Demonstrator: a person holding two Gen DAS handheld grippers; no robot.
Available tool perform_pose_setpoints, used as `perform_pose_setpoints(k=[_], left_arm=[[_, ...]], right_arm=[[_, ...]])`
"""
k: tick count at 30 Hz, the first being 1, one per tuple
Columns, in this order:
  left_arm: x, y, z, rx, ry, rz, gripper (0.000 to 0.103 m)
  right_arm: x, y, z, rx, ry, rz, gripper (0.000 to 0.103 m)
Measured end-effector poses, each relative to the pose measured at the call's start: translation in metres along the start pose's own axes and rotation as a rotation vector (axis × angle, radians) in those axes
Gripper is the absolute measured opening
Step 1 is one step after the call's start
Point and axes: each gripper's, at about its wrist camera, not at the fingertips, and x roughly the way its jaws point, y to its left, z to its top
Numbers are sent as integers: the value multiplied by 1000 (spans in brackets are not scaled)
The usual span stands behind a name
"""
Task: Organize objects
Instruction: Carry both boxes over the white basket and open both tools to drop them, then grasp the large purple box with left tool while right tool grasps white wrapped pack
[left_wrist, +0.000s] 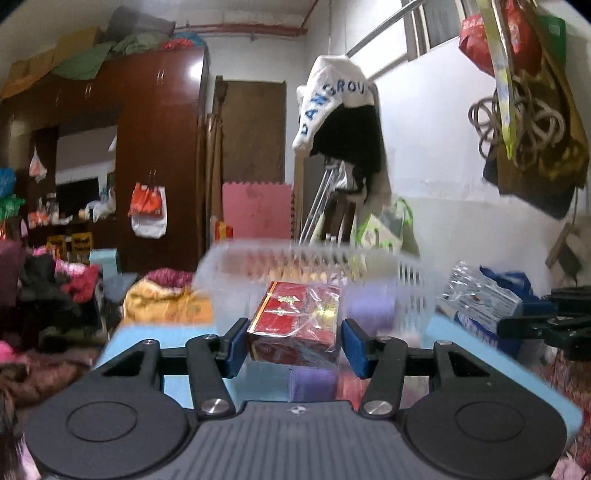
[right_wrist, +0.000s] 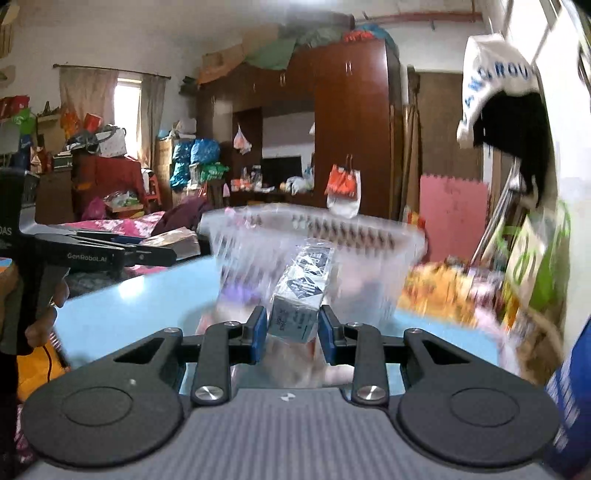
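Note:
My left gripper (left_wrist: 293, 345) is shut on a red box wrapped in clear film (left_wrist: 297, 319) and holds it above the light blue table (left_wrist: 177, 338), just in front of a clear plastic basket (left_wrist: 314, 254). My right gripper (right_wrist: 291, 330) is shut on a grey-white box with black print (right_wrist: 303, 293), tilted, in front of the same basket (right_wrist: 314, 229). In the left wrist view the right gripper (left_wrist: 543, 321) shows at the right edge with its box (left_wrist: 480, 295). In the right wrist view the left gripper (right_wrist: 110, 251) shows at the left. Both views are motion-blurred.
Purple items (left_wrist: 369, 308) lie in or behind the basket. Piles of clothes (left_wrist: 166, 295) lie beyond the table's far edge. A brown wardrobe (left_wrist: 147, 140) stands behind. A white-and-black garment (left_wrist: 343, 122) and bags (left_wrist: 532, 122) hang by the right wall.

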Motion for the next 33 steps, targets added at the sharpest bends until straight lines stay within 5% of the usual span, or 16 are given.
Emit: perform_pose_setpoints(k=[7,12,14,16,18,21,24,31,33], left_arm=[[56,-5,73,-52,49,10,57],[107,-13,81,-30,153,18,62],[121,-15,72,17,179,58,80],[123,-11,61,14,192,81,80],[111,-3,54,-24,165,23,80],[78,5,46,-83,112,11,80],[35,-5,16,-83,65,-10,94],[11,-60,-82,4,262,-193,95],[14,-77,-90,61,268,-186,95]], right_arm=[[50,-2,56,-47,41,-63,34],[93,-23,56,10,101,-70,37],[99,-24,47,2,137,-83,53],[94,-21,38,-12,142,-100,85],[75,-16,30,-27,104,-94,98],[39,-15,20,7,31,-75,103],[9,-13,-6,33,-11,-28,103],[9,-21,-74,163,92,3,103],[12,-29,-79,240,114,21,103]])
